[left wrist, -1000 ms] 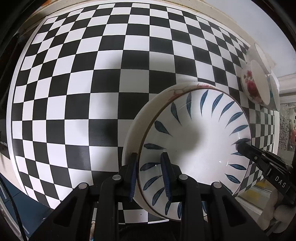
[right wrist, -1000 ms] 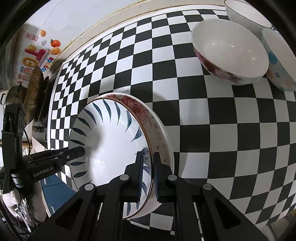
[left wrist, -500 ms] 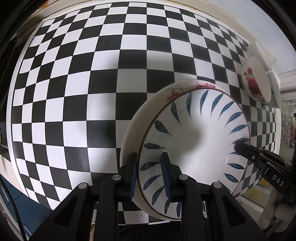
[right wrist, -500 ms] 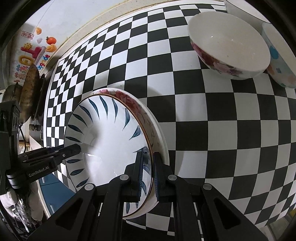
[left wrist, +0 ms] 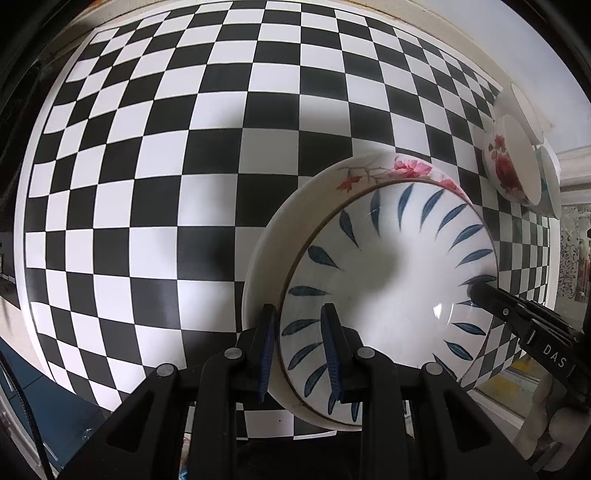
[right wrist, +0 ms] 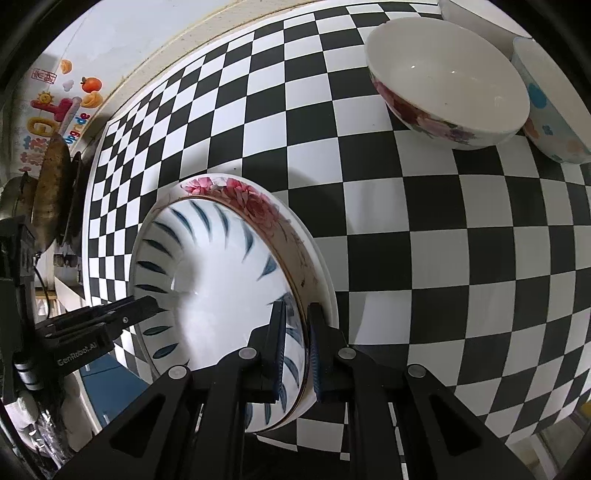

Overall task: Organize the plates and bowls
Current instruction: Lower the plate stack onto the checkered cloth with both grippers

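Note:
A blue-leaf plate lies nested in a pink-flowered plate over the checkered tabletop. My left gripper is shut on the near rim of this stack, one finger inside and one outside. My right gripper is shut on the opposite rim in the same way. Each gripper shows in the other's view: the right gripper at the plate's right edge, the left gripper at its left edge. I cannot tell whether the stack rests on the table or hangs just above it.
A flowered bowl stands at the far right of the table, with a blue-dotted bowl and a white bowl beside it. A dark pan sits beyond the table's left end, under wall stickers.
Both grips hold as before. More of the flowered rim of the lower plate now shows on the far side; otherwise hardly anything has shifted.

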A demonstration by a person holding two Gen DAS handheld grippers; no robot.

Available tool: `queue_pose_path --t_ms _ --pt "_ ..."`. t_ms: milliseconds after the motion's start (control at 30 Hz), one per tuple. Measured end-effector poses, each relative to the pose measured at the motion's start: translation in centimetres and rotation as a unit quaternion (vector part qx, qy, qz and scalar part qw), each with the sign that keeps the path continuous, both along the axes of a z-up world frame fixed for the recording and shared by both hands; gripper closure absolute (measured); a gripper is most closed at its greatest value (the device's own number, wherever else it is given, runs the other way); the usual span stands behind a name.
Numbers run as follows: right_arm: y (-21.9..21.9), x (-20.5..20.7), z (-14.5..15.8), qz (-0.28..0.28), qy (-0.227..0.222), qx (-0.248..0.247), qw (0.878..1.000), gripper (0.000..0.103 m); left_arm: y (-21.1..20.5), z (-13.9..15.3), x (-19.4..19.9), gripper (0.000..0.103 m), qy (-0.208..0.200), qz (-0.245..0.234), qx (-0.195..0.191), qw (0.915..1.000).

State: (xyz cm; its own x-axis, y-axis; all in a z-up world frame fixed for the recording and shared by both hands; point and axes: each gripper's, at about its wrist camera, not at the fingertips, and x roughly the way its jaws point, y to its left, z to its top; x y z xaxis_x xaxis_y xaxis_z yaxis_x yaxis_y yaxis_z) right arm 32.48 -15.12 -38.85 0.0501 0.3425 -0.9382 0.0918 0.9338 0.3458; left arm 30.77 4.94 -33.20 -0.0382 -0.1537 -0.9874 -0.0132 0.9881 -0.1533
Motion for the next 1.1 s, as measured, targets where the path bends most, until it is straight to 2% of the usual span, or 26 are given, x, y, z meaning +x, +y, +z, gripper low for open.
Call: queue_pose_path --t_ms 233,467,733,1000,1067,1100 --pt "0.2 -0.2 0.2 0.002 0.000 -0.010 1.000 0.088 0.0 1.0 -0.2 0.081 -0.005 0.005 0.004 1.0000" --pt "0.6 -0.7 2.6 0.010 -0.024 -0.033 0.999 0.088 -0.5 4.0 -1.6 0.081 -0.040 -0.002 0.011 0.9991" --pt "3.2 -4.8 9.8 0.036 -0.089 -0.059 0.994 0.088 -1.3 11.0 -5.8 0.080 -0.117 -0.028 0.024 0.9924" --pt "3.8 -10.9 16.1 0.026 -0.129 -0.050 0.990 0.088 -0.9 15.8 -10.2 0.080 -0.160 -0.035 0.024 0.9862" --pt "3.9 -12.4 17.7 0.026 -0.142 -0.054 0.988 0.085 -0.8 17.0 -11.4 0.080 -0.172 -0.036 0.024 0.9841" --pt "4.0 -13.2 18.6 0.026 -0.148 -0.054 0.987 0.081 -0.9 17.5 -11.9 0.080 -0.177 -0.037 0.025 0.9832"
